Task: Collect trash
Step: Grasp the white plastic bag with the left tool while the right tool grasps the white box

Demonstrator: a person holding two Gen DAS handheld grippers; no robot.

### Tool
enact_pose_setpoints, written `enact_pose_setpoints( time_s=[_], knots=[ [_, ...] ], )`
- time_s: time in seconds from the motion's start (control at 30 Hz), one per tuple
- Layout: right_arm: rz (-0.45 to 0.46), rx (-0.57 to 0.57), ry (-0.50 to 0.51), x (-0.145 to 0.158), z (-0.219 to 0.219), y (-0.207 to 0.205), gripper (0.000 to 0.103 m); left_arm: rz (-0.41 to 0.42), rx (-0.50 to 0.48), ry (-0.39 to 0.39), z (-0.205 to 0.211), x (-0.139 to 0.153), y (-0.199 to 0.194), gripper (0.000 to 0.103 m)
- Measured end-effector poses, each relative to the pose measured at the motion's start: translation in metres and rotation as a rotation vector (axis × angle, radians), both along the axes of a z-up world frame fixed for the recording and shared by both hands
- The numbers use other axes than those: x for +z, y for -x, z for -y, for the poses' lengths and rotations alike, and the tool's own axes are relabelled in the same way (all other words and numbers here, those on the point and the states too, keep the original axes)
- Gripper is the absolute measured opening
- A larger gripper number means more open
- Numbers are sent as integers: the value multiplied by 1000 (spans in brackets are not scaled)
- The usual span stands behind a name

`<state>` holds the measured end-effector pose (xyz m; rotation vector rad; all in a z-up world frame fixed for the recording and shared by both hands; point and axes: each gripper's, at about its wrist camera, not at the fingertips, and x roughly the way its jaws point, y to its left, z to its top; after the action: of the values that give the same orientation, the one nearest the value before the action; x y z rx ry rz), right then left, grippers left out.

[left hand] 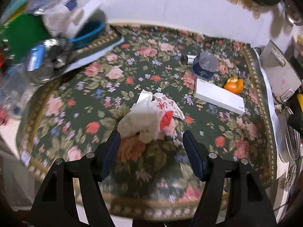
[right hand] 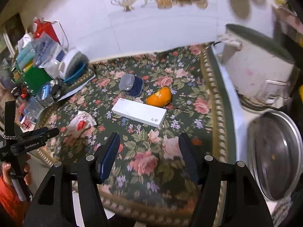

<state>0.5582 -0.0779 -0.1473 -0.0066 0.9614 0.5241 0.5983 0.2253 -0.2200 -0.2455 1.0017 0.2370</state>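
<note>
My left gripper [left hand: 151, 143] hung over the floral tablecloth [left hand: 106, 87] with its jaws standing apart and nothing between the pads; the crumpled white wrapper with red print [left hand: 151, 113] lay on the cloth just ahead of the fingertips, its near edge smeared by blur, so I could not tell whether the left pad brushed it or stood just clear. My right gripper [right hand: 149, 147] was likewise spread and empty, above bare cloth, with the white flat box [right hand: 139, 114] ahead of it and the orange peel [right hand: 160, 97] just behind the box, touching or nearly touching its far edge. A dark blue tub with a clear lid [right hand: 131, 85] lay tilted on its side near the peel; in the left view a small silvery cylinder showed beside it, too small to name. From the right view the wrapper [right hand: 80, 123] sat well to the left of the box, close to the tip of my left gripper [right hand: 48, 132], whose handle my hand [right hand: 18, 172] held at the picture's edge, an orange sleeve cut off below it. The heap at the table's left, a green block [right hand: 35, 77], plastic bags and a blue-rimmed basin [right hand: 75, 73], was too blurred to sort out. A grey metal lid [right hand: 278, 155] on the right was cut off by the fisheye rim.
</note>
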Motion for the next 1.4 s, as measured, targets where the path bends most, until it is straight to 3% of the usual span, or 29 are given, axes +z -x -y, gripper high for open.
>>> enact_pose_setpoints(
  time_s=[0.3,0.53,0.8,1.0,1.2,1.3,1.4],
  knots=[
    [-140,-10,-5,-60,-45,-89,61,-102,-161,22,-24,-46,-57,67],
    [-169,31,61,-94,-73,-123,61,-107,-218,53,-21,-55,-68,71],
    [-196,143,89,-101,-89,-103,62,-119,-222,101,-8,-58,-59,70],
    [-211,252,107,-100,-101,-76,61,-115,-187,122,-4,-58,-48,54],
    [-147,195,167,-102,-102,-97,61,-93,-169,110,0,-54,-40,43],
    [-204,188,177,-116,-102,-109,62,-87,-151,103,-3,-50,-39,40],
    [-256,188,93,-114,-96,-106,62,-68,-125,105,-10,-43,-38,39]
  ],
)
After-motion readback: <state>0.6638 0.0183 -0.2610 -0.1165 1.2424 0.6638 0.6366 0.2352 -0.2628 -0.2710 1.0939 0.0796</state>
